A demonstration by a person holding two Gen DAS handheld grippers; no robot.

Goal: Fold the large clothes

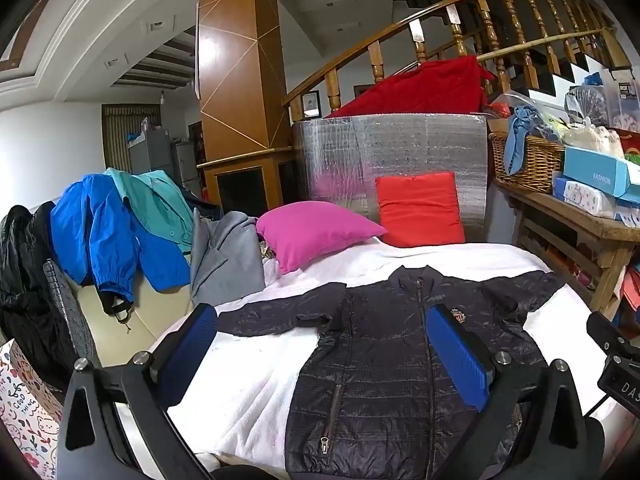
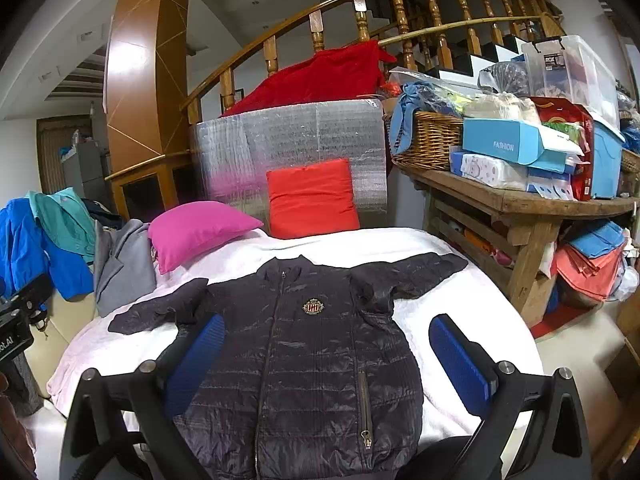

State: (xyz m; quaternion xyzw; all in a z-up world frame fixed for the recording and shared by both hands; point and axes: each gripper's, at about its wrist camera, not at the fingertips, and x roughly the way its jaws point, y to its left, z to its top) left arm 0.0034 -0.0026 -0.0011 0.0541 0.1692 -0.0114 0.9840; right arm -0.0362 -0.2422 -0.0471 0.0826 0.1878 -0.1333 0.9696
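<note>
The dark quilted jacket [image 2: 312, 356] lies face up and zipped on the white blanket [image 2: 448, 248], collar toward twelve o'clock and both sleeves spread out toward ten and two o'clock, so no fold looks started and the whole job of folding sleeves and body seems left to do. The left gripper [image 1: 322, 354] hangs above the jacket's lower half with its blue pads [image 1: 460, 356] spread wide, gripping and touching nothing. The right gripper [image 2: 324, 360] does the same, jaws fully apart over the jacket's body and empty.
</note>
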